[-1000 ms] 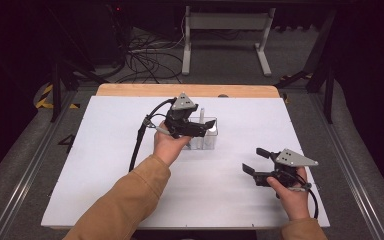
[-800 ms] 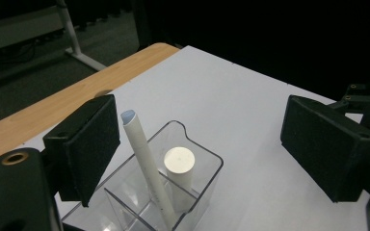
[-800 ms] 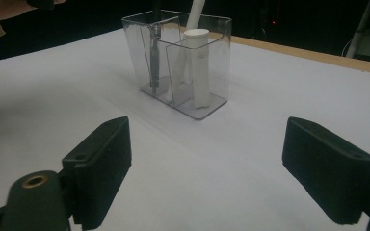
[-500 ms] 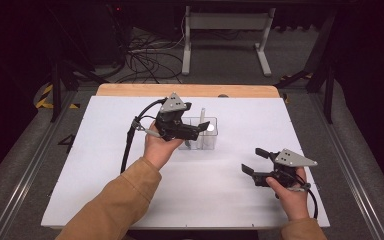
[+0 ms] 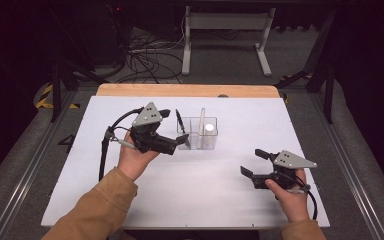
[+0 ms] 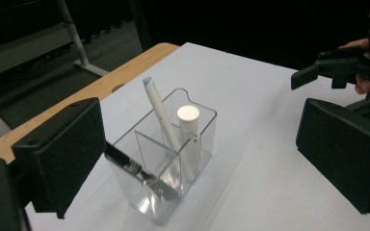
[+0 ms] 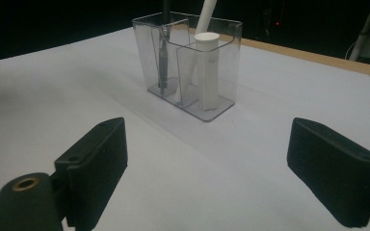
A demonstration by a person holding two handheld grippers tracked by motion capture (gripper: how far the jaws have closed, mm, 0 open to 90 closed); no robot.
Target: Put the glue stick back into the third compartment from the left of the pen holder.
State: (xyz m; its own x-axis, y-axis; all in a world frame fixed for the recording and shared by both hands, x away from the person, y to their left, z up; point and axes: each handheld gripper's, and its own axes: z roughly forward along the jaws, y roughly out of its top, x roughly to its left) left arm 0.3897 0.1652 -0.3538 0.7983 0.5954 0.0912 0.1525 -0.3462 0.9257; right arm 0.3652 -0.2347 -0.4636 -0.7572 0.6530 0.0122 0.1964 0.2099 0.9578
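Left gripper [image 5: 184, 141], jaws just opening wide and empty, sits at nine o'clock of the holder [image 5: 202, 145]; right gripper [image 5: 254, 163] gapes empty.

Clear plastic organiser [image 5: 200, 134] standing just above frame centre as the sole obstacle on the white table [image 5: 230, 195], tall white pen [image 5: 202, 120] and dark pen [image 5: 179, 120] jutting above its rim, open tabletop across lower centre, far left and far right.

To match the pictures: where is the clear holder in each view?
High view: holder at centre, beside the left gripper.
Left gripper view: lower centre, between the jaws.
Right gripper view: upper centre.
Shared landmark: white cylinder standing inside.
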